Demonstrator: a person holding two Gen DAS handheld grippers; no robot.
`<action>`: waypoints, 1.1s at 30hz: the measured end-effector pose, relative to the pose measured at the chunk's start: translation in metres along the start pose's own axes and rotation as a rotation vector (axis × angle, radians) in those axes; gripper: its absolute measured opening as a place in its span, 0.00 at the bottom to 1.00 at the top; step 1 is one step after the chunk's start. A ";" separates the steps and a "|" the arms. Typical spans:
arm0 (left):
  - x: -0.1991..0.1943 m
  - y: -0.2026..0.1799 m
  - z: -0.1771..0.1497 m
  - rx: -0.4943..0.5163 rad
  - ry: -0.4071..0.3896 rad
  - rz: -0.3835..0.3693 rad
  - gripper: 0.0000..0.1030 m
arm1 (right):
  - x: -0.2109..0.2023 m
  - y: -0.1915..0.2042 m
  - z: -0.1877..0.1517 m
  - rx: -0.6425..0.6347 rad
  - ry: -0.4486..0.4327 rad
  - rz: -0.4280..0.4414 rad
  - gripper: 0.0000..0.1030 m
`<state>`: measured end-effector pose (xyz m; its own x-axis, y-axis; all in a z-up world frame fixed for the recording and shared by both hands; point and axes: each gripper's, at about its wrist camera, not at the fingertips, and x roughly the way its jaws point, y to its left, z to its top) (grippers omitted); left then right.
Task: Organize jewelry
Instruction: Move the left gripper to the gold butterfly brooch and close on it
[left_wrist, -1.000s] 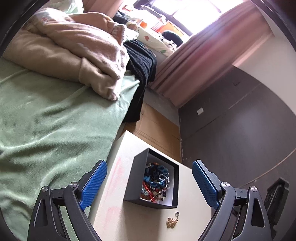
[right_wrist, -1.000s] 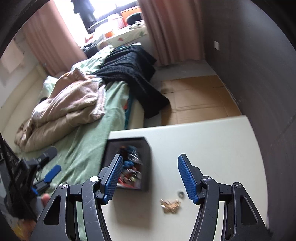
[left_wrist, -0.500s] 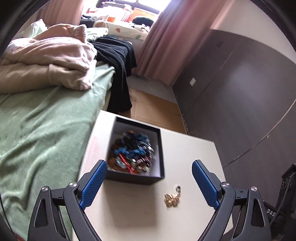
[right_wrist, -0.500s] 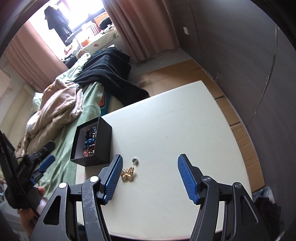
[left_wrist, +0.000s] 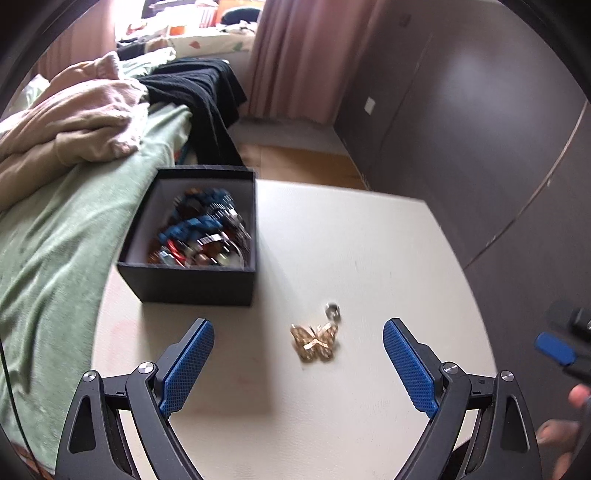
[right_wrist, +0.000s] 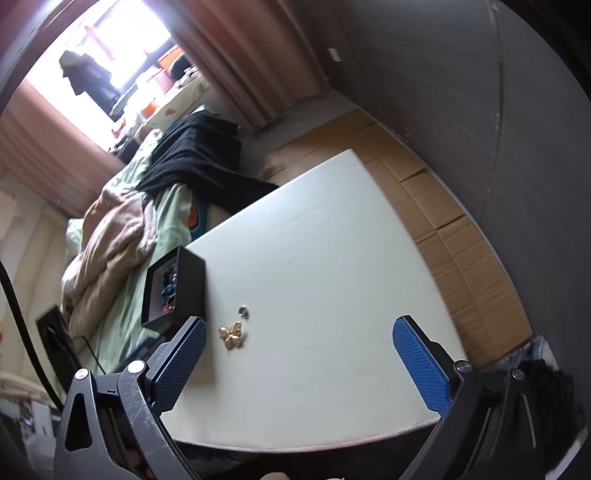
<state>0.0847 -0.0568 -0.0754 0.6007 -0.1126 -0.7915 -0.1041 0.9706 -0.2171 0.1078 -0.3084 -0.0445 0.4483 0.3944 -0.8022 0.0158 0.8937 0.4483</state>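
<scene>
A gold butterfly piece (left_wrist: 314, 341) lies on the white table (left_wrist: 369, 240), with a small silver ring (left_wrist: 332, 309) just beyond it. A black open box (left_wrist: 192, 275) full of mixed jewelry stands at the table's left edge. My left gripper (left_wrist: 298, 363) is open and empty, hovering just in front of the butterfly. In the right wrist view the butterfly (right_wrist: 232, 335), the ring (right_wrist: 243, 312) and the box (right_wrist: 192, 288) sit left of centre. My right gripper (right_wrist: 295, 365) is open and empty above the table's near part, to the right of the butterfly.
A bed with a green sheet (left_wrist: 55, 240), a beige blanket (left_wrist: 74, 125) and black clothing (left_wrist: 199, 92) borders the table's left side. A dark wall (left_wrist: 480, 129) runs along the right. Cardboard covers the floor (right_wrist: 443, 206) beyond the table.
My left gripper has swung right and closer, so the butterfly now lies between its fingers. My right gripper has pulled back and tilted; the box and butterfly shifted left in its view.
</scene>
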 end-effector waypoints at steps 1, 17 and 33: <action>0.004 -0.003 -0.002 0.010 0.009 0.006 0.90 | -0.002 -0.004 0.001 0.009 -0.001 0.001 0.98; 0.061 -0.036 -0.028 0.152 0.090 0.151 0.90 | -0.005 -0.039 0.010 0.041 0.012 -0.040 0.98; 0.059 -0.042 -0.023 0.219 0.042 0.080 0.40 | 0.012 -0.031 0.009 0.016 0.047 -0.052 0.98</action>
<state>0.1064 -0.1087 -0.1265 0.5631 -0.0378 -0.8255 0.0275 0.9993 -0.0270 0.1205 -0.3331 -0.0649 0.4044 0.3573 -0.8419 0.0530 0.9098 0.4116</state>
